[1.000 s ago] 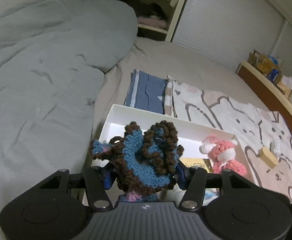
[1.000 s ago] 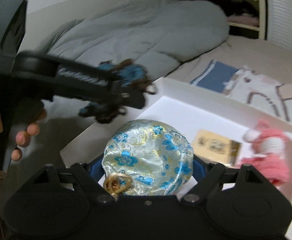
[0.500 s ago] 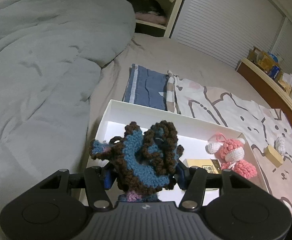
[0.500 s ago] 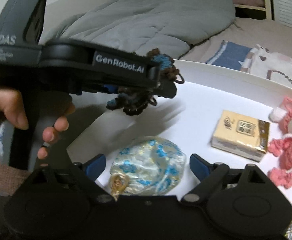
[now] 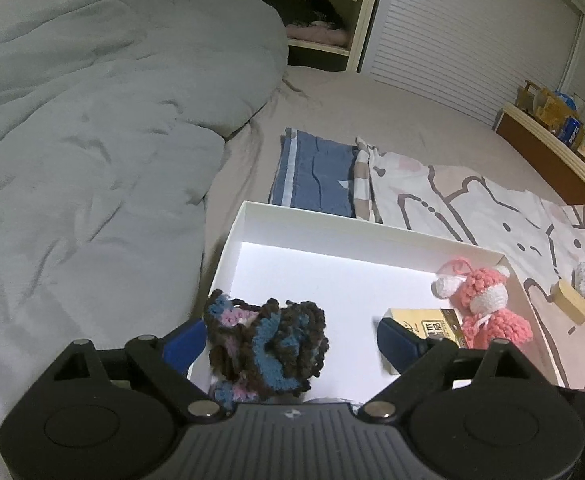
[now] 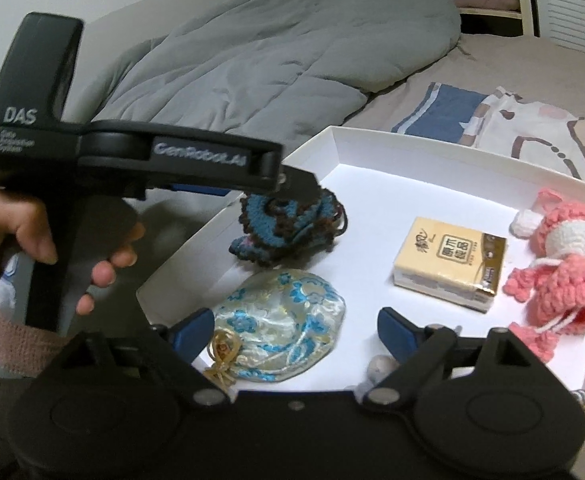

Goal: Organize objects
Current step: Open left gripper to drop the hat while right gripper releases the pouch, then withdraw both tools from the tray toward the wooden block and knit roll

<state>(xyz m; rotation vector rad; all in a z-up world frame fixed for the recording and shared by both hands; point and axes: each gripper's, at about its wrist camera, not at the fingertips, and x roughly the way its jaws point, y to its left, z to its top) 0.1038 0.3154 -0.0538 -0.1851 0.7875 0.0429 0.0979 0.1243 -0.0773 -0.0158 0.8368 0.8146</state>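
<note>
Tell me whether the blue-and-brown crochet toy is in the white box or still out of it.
In. The crochet toy lies on the white box floor, between the open left gripper's jaws, which have just been opening.

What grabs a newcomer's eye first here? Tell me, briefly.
The bright white box on the bed stands out, holding a pink crochet doll at its right and a tissue pack mid-box. Nearer, a blue-brown crochet toy lies between the open left gripper fingers, a floral silk pouch beside it.

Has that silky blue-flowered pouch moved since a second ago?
Yes. The pouch dropped from between the right tool's pads onto the white tray floor, near its front-left corner.
</note>
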